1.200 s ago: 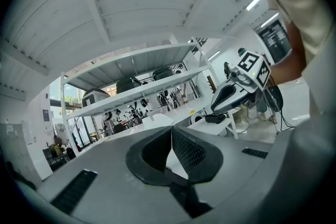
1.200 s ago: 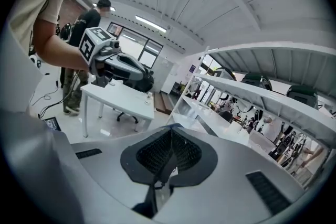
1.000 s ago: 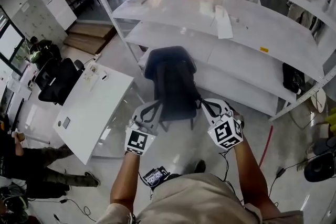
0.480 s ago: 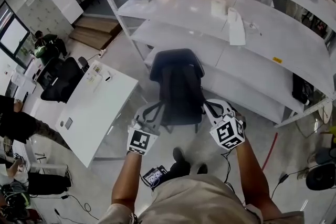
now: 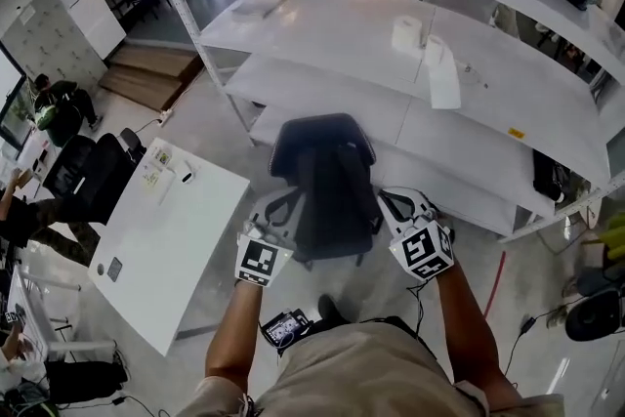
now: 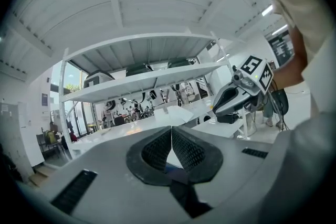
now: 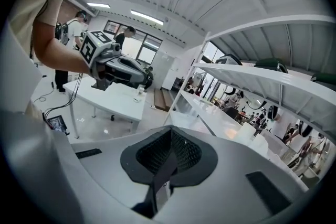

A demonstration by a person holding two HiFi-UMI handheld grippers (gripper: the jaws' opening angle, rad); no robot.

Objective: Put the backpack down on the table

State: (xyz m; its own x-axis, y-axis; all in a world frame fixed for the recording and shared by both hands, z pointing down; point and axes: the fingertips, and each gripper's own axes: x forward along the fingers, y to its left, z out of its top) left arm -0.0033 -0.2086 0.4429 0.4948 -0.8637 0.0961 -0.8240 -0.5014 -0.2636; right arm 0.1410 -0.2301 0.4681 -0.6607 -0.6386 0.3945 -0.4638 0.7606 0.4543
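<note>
1. Head view: a black backpack point(image 5: 327, 173) hangs in the air between the two grippers, over the pale floor point(image 5: 220, 127). It rests on no surface.
2. The left gripper point(image 5: 277, 213) holds the pack from the left side, with its marker cube facing up at the camera. In the left gripper view the ribbed jaws are clenched together, and the dark left strap point(image 6: 181, 196) runs out from under them.
3. The right gripper point(image 5: 395, 207) holds the opposite side. In the right gripper view its jaws are pressed together on the black right strap point(image 7: 161, 178), which trails down toward the camera.
4. The white table point(image 5: 166, 239) stands to the left of the backpack, near it but not touching. A few small items lie at its far corner.
5. Beyond the backpack stands a white shelving rack point(image 5: 469, 78). The top of the pack lies close to the rack's lowest shelf in the picture.
6. A paper roll point(image 5: 405, 34) stands upright on the rack's wide middle shelf.
7. Both of the person's forearms reach forward, level with each other, with the backpack centred between them.
</note>
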